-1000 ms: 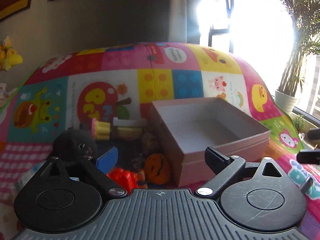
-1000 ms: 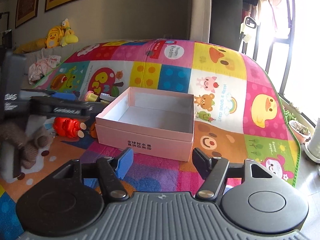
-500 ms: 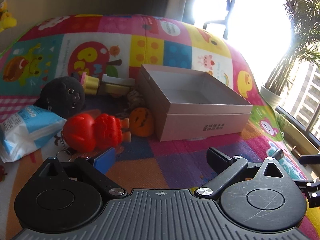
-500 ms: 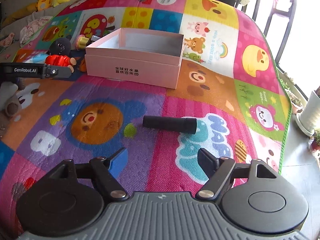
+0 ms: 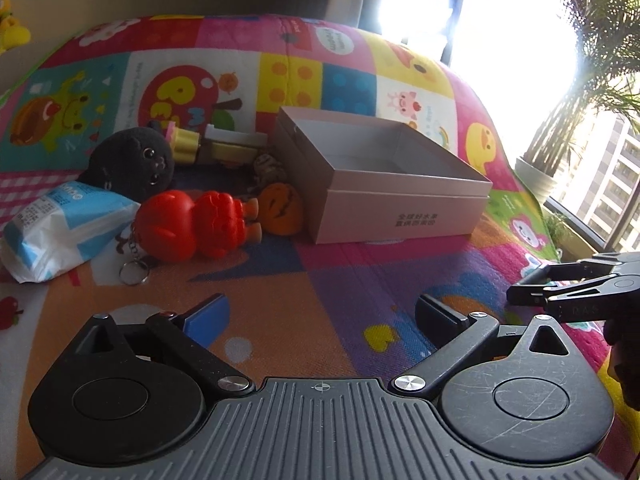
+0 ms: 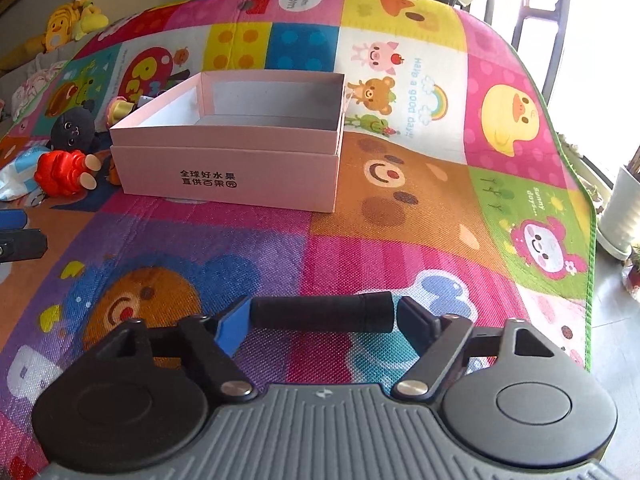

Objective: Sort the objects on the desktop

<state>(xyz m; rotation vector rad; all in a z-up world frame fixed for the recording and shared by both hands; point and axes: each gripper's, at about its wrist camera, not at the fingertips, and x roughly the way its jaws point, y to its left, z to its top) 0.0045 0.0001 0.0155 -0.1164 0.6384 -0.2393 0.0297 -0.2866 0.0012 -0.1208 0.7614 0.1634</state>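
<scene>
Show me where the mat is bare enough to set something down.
The play mat is bare right of the pink box, and in front of it as far as the black cylinder between the right claw's pads. The box's floor looks empty too. It is crowded left of the box: red figure keychain, black plush, tissue pack.

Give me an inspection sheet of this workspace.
Surface: patchwork play mat.
Job's things: pink box open, no contents visible; black cylinder lying on the mat.
Clutter: black plush, red figure, orange toy, tissue pack, all beside the box.
Tools: left tool open, jaws just opening, nothing between; right tool straddles cylinder, jaws just closing, gap at one pad.
Cables: nothing seen.
Surroundings: bright window, potted plant.
</scene>
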